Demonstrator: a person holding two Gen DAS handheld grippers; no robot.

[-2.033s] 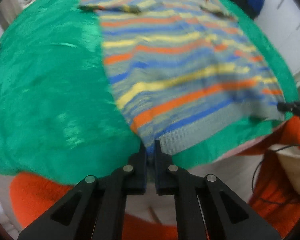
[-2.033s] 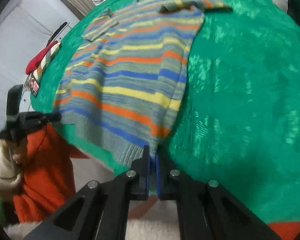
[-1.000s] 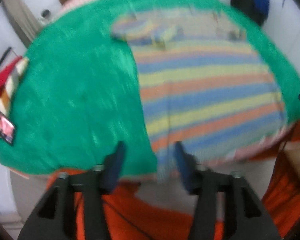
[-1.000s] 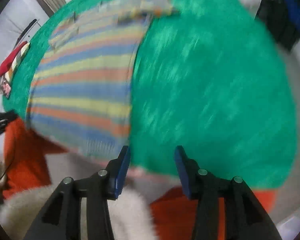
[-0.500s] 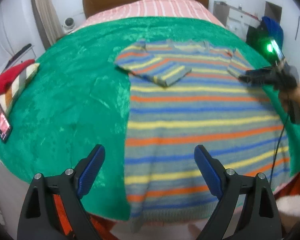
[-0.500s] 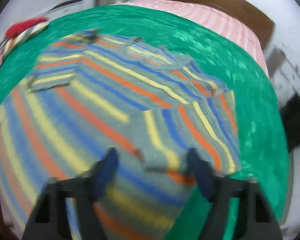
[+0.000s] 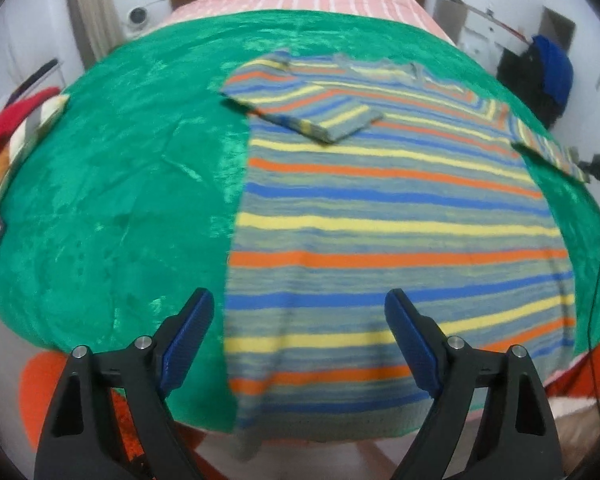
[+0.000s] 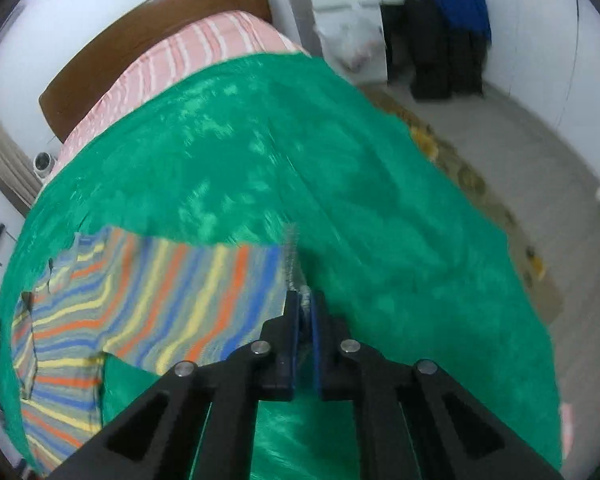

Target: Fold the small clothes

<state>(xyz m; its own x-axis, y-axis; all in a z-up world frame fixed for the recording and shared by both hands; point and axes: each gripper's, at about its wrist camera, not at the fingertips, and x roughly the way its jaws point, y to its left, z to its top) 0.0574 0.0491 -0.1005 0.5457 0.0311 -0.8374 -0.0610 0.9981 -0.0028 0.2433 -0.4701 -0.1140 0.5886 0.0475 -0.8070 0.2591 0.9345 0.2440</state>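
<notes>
A striped sweater (image 7: 380,208) in grey, blue, yellow and orange lies flat on a green blanket (image 7: 112,184) on the bed. Its left sleeve (image 7: 300,112) is folded over the chest. My left gripper (image 7: 300,332) is open and empty, above the sweater's hem. My right gripper (image 8: 305,308) is shut on the cuff of the right sleeve (image 8: 180,292), which stretches out to the side over the blanket; this gripper also shows at the right edge of the left wrist view (image 7: 596,168).
A red and striped folded item (image 7: 16,128) and a dark card lie at the blanket's left edge. A wooden headboard (image 8: 148,36) and pink striped sheet are at the far end. Dark and blue clothes (image 8: 448,28) hang by the wall, with floor to the right.
Both grippers let go of the sweater's hem and opened. The left one rose back over the hem. The right one moved to the right sleeve and shut on its cuff.
</notes>
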